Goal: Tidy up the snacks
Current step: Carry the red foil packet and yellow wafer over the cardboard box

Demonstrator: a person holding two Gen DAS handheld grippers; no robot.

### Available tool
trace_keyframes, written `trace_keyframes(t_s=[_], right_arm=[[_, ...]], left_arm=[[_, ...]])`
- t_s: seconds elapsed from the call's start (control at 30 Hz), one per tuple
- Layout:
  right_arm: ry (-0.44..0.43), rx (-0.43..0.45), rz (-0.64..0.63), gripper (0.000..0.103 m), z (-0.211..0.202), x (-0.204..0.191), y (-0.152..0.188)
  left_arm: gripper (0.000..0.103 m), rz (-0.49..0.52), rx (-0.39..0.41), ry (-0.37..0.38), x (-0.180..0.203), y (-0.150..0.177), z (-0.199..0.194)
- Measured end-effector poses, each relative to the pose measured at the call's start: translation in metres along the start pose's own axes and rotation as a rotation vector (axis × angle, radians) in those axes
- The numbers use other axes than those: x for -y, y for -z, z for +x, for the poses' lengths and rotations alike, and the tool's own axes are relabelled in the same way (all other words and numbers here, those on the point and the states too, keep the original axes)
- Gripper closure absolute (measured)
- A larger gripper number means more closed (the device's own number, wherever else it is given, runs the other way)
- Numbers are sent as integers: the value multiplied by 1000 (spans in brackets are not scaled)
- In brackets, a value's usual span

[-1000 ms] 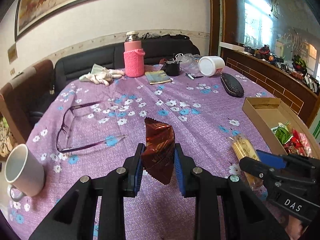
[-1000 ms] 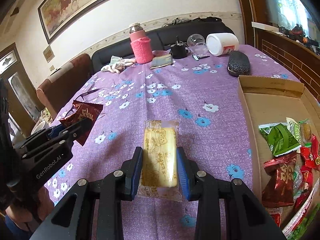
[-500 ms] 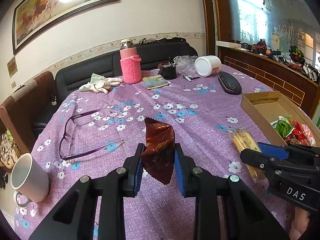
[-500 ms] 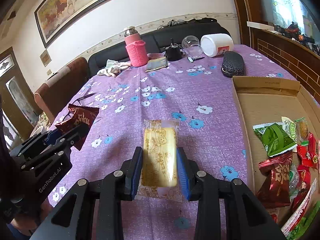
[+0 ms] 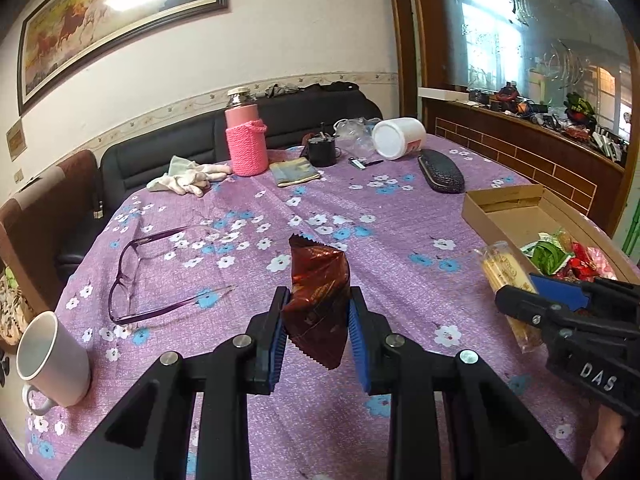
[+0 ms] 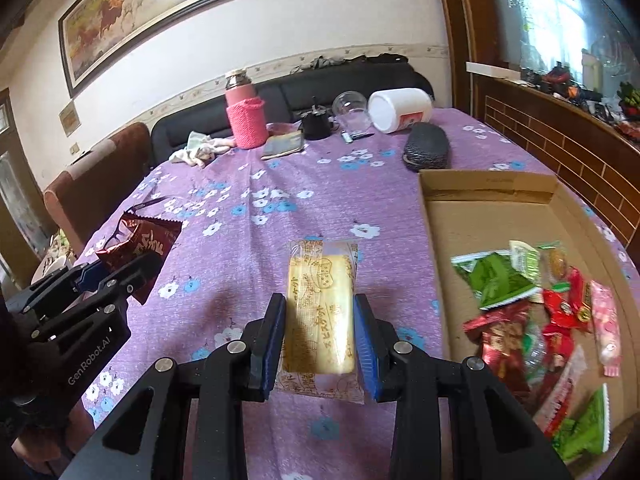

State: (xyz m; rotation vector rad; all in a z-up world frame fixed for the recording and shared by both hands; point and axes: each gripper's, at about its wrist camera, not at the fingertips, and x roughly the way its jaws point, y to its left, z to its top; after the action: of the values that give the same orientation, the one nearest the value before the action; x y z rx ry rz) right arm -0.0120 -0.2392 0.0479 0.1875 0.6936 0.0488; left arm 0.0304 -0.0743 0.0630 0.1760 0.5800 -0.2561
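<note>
While both hold snacks: box (image 6: 492, 216) lies right of both.
Right gripper (image 6: 320, 336): jaws pinch cake (image 6: 320, 308), nearer box.
Left gripper (image 5: 316, 332): jaws pinch brown pack (image 5: 318, 296).

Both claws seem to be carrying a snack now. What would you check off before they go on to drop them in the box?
1. Left gripper shut on the brown packet: ok, jaws squeeze it on both sides.
2. Right gripper shut on the yellow biscuit pack: ok.
3. Both snacks lifted off the purple tablecloth: ok for the packet, cannot tell for the biscuit pack.
4. Cardboard box open, with bare floor at its far end: ok.
5. Box within reach, just right of the right gripper: ok.
6. Glasses and white mug out of the path, off to the left: ok.
</note>
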Motion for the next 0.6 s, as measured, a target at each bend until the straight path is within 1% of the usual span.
trace_keyframes(t_s=[0.07, 0.2, 0.3, 0.4, 0.57, 0.6], right_arm=[[1, 12, 17, 67, -6, 7, 0], [-2, 44, 69, 67, -23, 31, -3], [9, 76, 117, 67, -38, 58, -6], [26, 106, 185, 67, -54, 95, -6], [46, 120, 313, 67, -68, 153, 2], [50, 122, 334, 67, -70, 163, 4]], left_arm=[[76, -1, 1, 21, 2, 0, 0], [76, -9, -1, 21, 4, 0, -1], [76, -12, -12, 25, 8, -2, -3], [76, -3, -12, 42, 18, -7, -11], [76, 37, -11, 111, 53, -18, -25], [76, 44, -12, 142, 66, -21, -28]])
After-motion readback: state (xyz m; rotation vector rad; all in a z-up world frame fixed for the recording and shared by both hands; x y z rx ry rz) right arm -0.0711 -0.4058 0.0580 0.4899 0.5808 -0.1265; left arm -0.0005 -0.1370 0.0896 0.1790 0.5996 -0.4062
